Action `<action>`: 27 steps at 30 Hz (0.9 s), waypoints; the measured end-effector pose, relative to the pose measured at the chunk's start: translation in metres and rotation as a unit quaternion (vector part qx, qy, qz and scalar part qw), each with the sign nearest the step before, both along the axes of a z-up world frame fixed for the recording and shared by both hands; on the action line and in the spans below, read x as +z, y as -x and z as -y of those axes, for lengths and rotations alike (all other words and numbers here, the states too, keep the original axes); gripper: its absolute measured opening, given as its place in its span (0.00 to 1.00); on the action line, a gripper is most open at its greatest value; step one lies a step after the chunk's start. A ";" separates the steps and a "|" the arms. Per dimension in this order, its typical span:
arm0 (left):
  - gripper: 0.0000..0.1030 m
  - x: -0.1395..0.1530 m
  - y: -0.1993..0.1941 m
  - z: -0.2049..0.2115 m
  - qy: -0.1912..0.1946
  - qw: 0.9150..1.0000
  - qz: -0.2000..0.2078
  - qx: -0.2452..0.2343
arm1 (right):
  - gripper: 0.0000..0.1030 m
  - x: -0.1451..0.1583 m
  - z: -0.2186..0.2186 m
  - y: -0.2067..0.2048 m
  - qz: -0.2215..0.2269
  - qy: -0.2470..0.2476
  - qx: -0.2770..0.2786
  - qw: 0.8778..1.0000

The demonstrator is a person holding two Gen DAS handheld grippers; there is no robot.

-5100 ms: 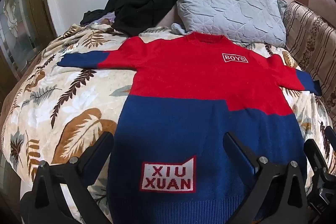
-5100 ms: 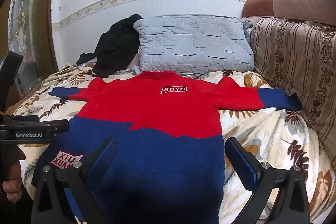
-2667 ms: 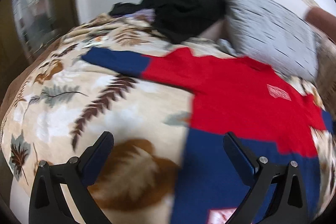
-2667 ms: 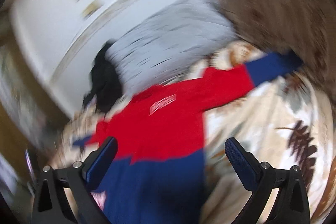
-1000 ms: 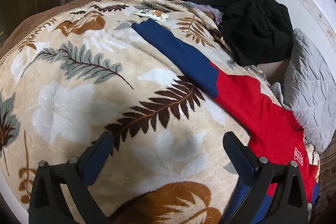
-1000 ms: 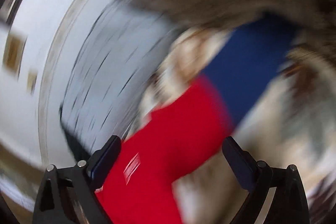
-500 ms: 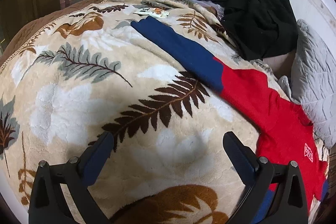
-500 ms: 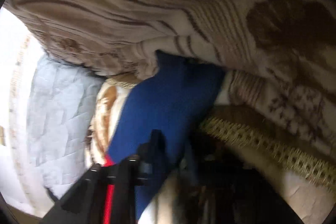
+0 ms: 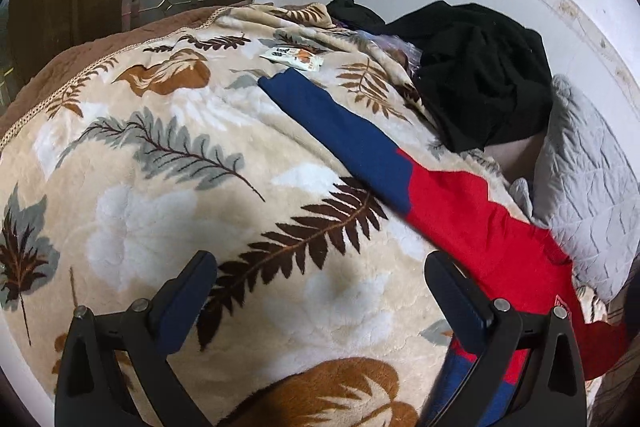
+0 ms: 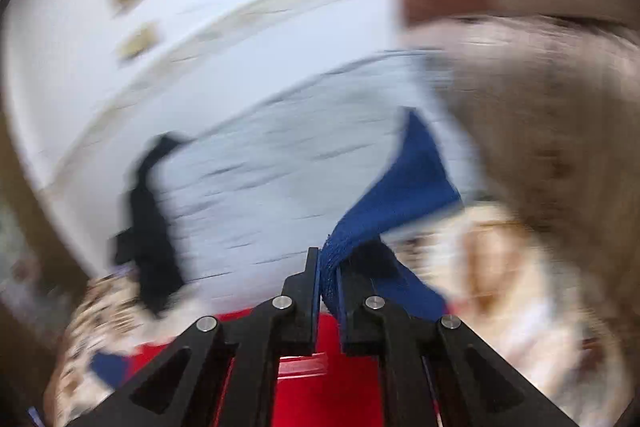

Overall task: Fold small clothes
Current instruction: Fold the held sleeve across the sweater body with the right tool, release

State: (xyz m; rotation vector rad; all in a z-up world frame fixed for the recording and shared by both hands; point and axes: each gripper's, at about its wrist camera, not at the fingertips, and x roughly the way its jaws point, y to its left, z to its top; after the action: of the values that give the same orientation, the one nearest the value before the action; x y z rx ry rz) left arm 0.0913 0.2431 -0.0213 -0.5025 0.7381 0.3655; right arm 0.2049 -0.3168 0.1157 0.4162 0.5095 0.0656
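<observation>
A red and blue child's sweater [image 9: 460, 211] lies on a leaf-print blanket. In the left wrist view its left sleeve, blue at the cuff [image 9: 316, 111], stretches away up-left. My left gripper [image 9: 320, 287] is open and empty, above the blanket, short of the sleeve. In the blurred right wrist view my right gripper [image 10: 327, 267] is shut on the blue cuff of the right sleeve [image 10: 400, 195] and holds it lifted above the red body [image 10: 304, 403].
A black clothes pile [image 9: 480, 67] and a grey quilted pillow [image 9: 592, 195] lie at the bed's head by the white wall. A small packet [image 9: 292, 57] lies near the left cuff. A brown striped cushion [image 10: 540, 107] is at the right. The blanket [image 9: 160, 187] edge drops at left.
My right gripper went to the right sleeve's cuff, shut on it and has lifted it back over the sweater. My left gripper has swung left toward the left sleeve and stays open.
</observation>
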 end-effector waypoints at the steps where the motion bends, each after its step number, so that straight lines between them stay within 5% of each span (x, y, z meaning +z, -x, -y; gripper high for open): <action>1: 1.00 0.000 0.000 -0.001 0.004 1.000 0.001 0.001 | 0.11 -0.003 -0.024 0.000 -0.007 0.011 0.029 1.000; 3: 1.00 0.000 0.000 -0.002 0.012 1.000 0.001 -0.001 | 0.25 -0.025 -0.081 -0.001 -0.034 0.026 0.104 0.994; 4: 1.00 -0.001 0.000 -0.001 0.013 1.000 0.002 -0.003 | 0.59 -0.042 -0.105 -0.007 -0.050 0.033 0.135 0.989; 5: 1.00 -0.001 0.000 0.001 0.013 1.000 0.002 -0.009 | 0.81 -0.060 -0.126 -0.006 -0.070 0.036 0.156 0.985; 11: 1.00 0.004 -0.004 0.021 -0.003 0.999 0.016 -0.052 | 0.81 -0.133 -0.124 0.021 -0.122 -0.033 0.120 0.985; 16: 1.00 0.009 -0.011 0.059 0.005 0.988 0.041 -0.146 | 0.81 -0.148 -0.096 0.065 -0.088 -0.008 0.083 0.993; 21: 1.00 0.029 -0.036 0.119 0.079 0.960 0.043 -0.266 | 0.81 -0.171 -0.093 0.089 -0.081 0.019 0.080 0.993; 24: 1.00 0.035 -0.073 0.171 0.117 0.932 0.026 -0.343 | 0.81 -0.181 -0.089 0.085 -0.090 -0.003 0.082 0.993; 27: 0.99 0.017 -0.118 0.211 0.137 0.917 -0.017 -0.374 | 0.81 -0.193 -0.077 0.080 -0.109 -0.040 0.076 0.990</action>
State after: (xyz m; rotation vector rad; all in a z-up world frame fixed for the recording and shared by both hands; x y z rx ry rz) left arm 0.2094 0.0318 -0.0039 -0.4376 0.9621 -0.4527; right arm 0.1247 -0.2398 -0.0775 0.4649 0.7562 0.1889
